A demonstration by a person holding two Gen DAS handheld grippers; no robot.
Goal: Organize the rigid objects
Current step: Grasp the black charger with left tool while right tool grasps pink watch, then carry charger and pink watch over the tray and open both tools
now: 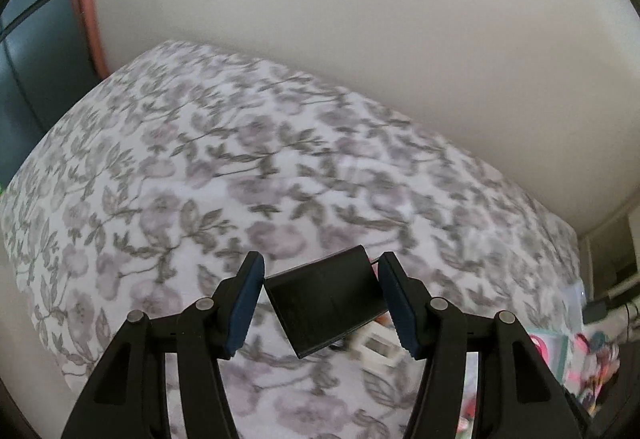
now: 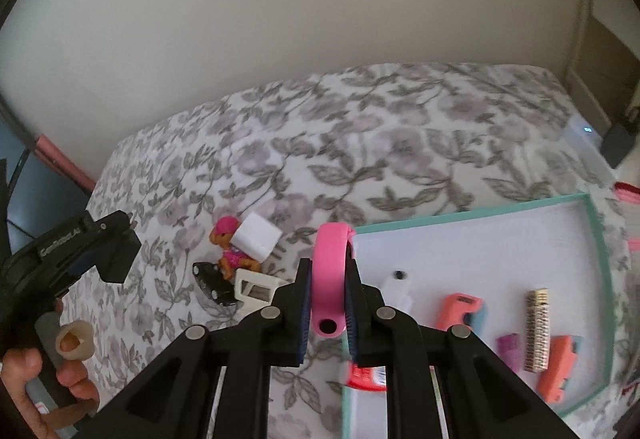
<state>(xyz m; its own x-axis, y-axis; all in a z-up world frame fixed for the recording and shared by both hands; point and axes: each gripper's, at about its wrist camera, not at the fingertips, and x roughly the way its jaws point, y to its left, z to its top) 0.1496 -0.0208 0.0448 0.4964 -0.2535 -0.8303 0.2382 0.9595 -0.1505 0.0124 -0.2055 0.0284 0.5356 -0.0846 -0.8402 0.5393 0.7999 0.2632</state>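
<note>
Left tongs point(image 1: 321, 297) clamped on black box point(image 1: 326, 303), held above floral bed point(image 1: 240, 167). Toy figure point(image 2: 230, 251), white cube point(image 2: 256, 241), black toy car point(image 2: 212, 281) lie mid-bed. Right tongs point(image 2: 329, 301) clamped on pink band point(image 2: 330, 271), at left near edge of teal-rimmed tray point(image 2: 600, 263) holding small items

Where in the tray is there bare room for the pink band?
Tray's far half is bare, behind the white bottle and gold roller. Near end is crowded: orange pieces, roller, purple bit. Pink band sits by the near-left corner.
</note>
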